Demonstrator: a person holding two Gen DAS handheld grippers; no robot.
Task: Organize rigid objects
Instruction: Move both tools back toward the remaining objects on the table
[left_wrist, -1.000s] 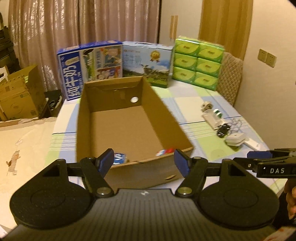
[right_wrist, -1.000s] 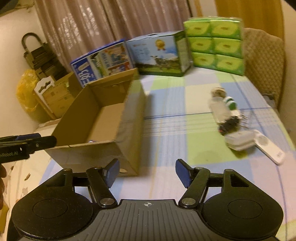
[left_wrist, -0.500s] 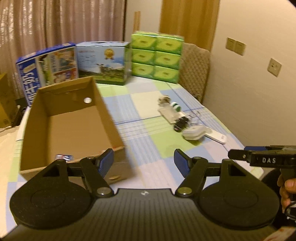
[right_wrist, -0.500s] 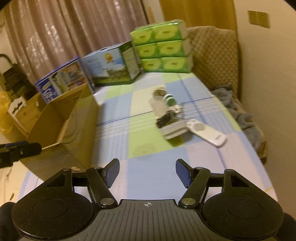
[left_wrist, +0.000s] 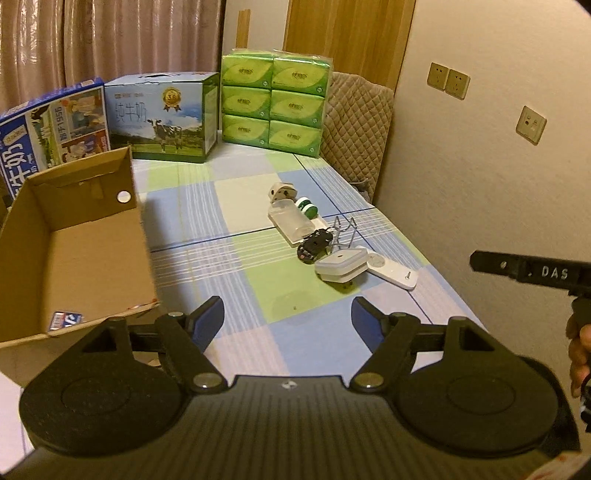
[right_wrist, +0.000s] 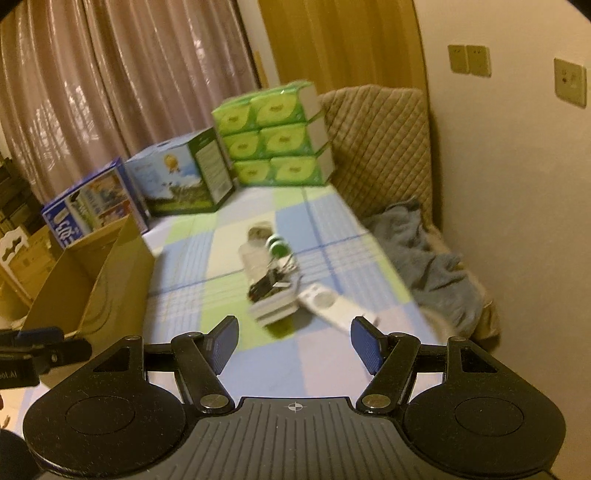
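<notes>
A cluster of small things lies mid-table on the checked cloth: a clear bottle (left_wrist: 291, 221) with a green cap, a white plug adapter (left_wrist: 282, 192), a black item (left_wrist: 313, 245), a white square device (left_wrist: 341, 264) and a white remote (left_wrist: 391, 271). The open cardboard box (left_wrist: 142, 229) stands to the left with a small packet (left_wrist: 66, 319) inside. My left gripper (left_wrist: 288, 317) hovers short of the cluster, its jaws opening with nothing between them. My right gripper (right_wrist: 294, 334) is open and empty just before the remote (right_wrist: 332, 301) and square device (right_wrist: 275, 308).
Two milk cartons (left_wrist: 162, 118) and stacked green tissue packs (left_wrist: 275, 103) line the table's far end. A quilted chair back (left_wrist: 354, 122) and a grey-blue cloth (right_wrist: 428, 254) sit along the right edge by the wall. The box (right_wrist: 110, 280) bounds the left side.
Both views have swung right, away from the cardboard box and toward the cluster of small things. The left jaws stand a little wider than before.
</notes>
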